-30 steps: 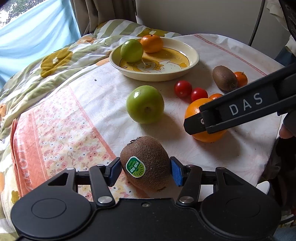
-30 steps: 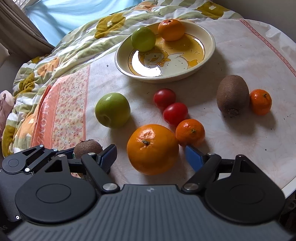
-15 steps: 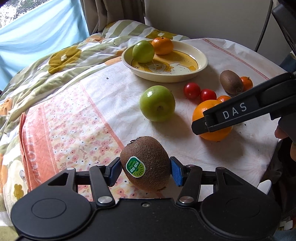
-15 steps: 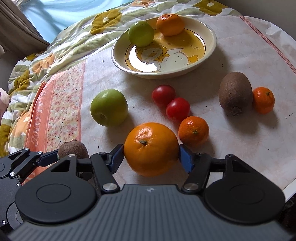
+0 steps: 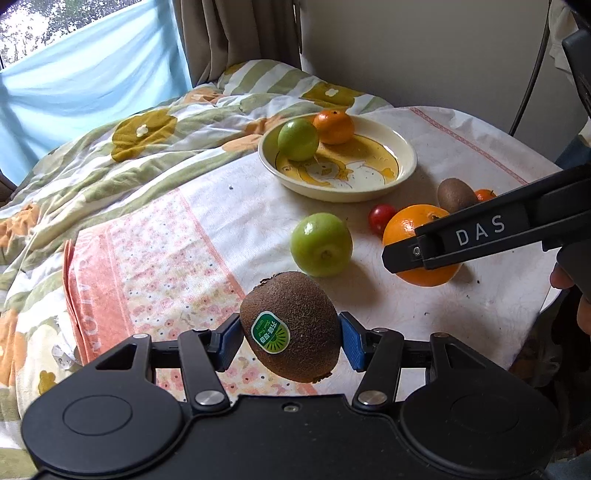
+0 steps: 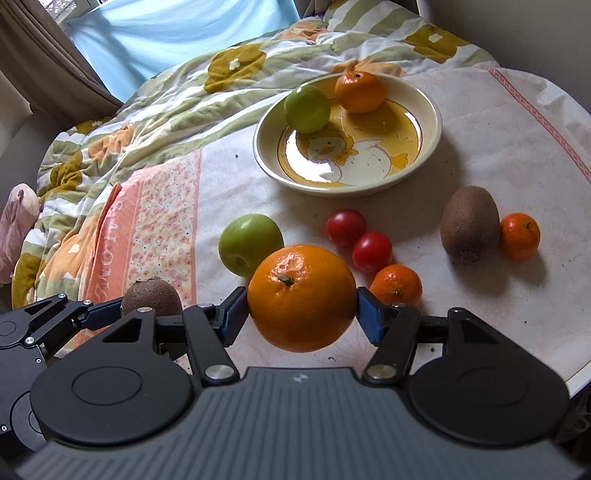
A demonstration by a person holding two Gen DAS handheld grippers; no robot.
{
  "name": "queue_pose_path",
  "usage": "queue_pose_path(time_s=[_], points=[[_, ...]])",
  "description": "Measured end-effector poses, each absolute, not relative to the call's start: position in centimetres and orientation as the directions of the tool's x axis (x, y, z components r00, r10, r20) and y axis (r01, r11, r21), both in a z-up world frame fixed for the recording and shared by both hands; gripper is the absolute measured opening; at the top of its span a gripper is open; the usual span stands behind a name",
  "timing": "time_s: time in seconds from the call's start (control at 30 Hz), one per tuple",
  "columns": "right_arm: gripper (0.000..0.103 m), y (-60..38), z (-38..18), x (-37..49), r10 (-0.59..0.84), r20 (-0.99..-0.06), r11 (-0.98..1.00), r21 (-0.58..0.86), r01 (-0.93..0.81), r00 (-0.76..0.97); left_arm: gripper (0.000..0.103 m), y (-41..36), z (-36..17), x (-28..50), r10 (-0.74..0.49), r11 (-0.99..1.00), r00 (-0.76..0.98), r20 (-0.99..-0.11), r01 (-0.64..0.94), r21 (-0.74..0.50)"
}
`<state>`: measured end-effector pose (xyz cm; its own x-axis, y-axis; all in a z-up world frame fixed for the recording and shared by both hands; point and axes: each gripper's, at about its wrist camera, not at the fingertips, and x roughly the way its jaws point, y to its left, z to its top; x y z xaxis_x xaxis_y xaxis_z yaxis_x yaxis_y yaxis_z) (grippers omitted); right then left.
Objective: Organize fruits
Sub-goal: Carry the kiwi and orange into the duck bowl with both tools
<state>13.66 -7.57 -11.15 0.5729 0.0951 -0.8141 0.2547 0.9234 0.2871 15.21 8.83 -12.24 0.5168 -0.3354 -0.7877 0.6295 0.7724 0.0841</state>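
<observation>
My left gripper (image 5: 290, 341) is shut on a brown kiwi (image 5: 291, 325) with a green sticker and holds it above the cloth. My right gripper (image 6: 301, 315) is shut on a large orange (image 6: 301, 297), lifted off the table; it shows in the left wrist view (image 5: 413, 229) too. A cream plate (image 6: 430, 147) with a duck picture holds a green apple (image 6: 306, 109) and a mandarin (image 6: 360, 92). On the table lie a green apple (image 6: 249, 242), two cherry tomatoes (image 6: 345, 227), a small mandarin (image 6: 397, 286), a second kiwi (image 6: 469, 223) and another mandarin (image 6: 519, 236).
A rumpled flowered quilt (image 5: 129, 155) covers the left and far side. The table's edge (image 6: 580, 380) runs close on the right. A curtain (image 5: 236, 33) and a wall stand behind. A hanging cable (image 5: 532, 70) is at the far right.
Both grippers rose and pulled back. The right gripper shut on the large orange and lifted it. The left gripper raised the kiwi it held.
</observation>
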Motion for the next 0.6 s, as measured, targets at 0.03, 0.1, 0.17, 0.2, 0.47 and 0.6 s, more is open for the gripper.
queue_pose_path(time_s=[0.03, 0.1, 0.17, 0.2, 0.47, 0.6], points=[[0.077, -7.7, -10.6, 13.6, 0.094, -0.807, 0.925, 0.287, 0.249, 0.583, 0.060, 8.7, -11.7, 15.2, -0.337, 0.775, 0.526, -0.781, 0.625, 0.087], [0.077, -8.2, -9.4, 13.5, 0.093, -0.795, 0.928, 0.287, 0.237, 0.599, 0.060, 8.4, -10.7, 15.1, -0.339, 0.785, 0.542, -0.769, 0.614, 0.086], [0.077, -8.9, -8.3, 13.6, 0.099, -0.782, 0.929, 0.293, 0.224, 0.615, 0.060, 8.1, -9.6, 15.0, -0.341, 0.797, 0.555, -0.758, 0.598, 0.079], [0.077, -9.3, -7.8, 13.7, 0.102, -0.776, 0.931, 0.295, 0.216, 0.622, 0.060, 7.8, -9.0, 15.0, -0.342, 0.805, 0.563, -0.752, 0.589, 0.074], [0.077, -14.3, -4.4, 15.4, 0.143, -0.738, 0.944, 0.301, 0.132, 0.660, 0.060, 4.2, -5.3, 15.3, -0.322, 0.859, 0.627, -0.710, 0.508, 0.060], [0.077, -17.4, -3.6, 17.1, 0.171, -0.726, 0.950, 0.300, 0.082, 0.666, 0.060, 1.8, -4.5, 16.4, -0.296, 0.883, 0.649, -0.701, 0.466, 0.060]])
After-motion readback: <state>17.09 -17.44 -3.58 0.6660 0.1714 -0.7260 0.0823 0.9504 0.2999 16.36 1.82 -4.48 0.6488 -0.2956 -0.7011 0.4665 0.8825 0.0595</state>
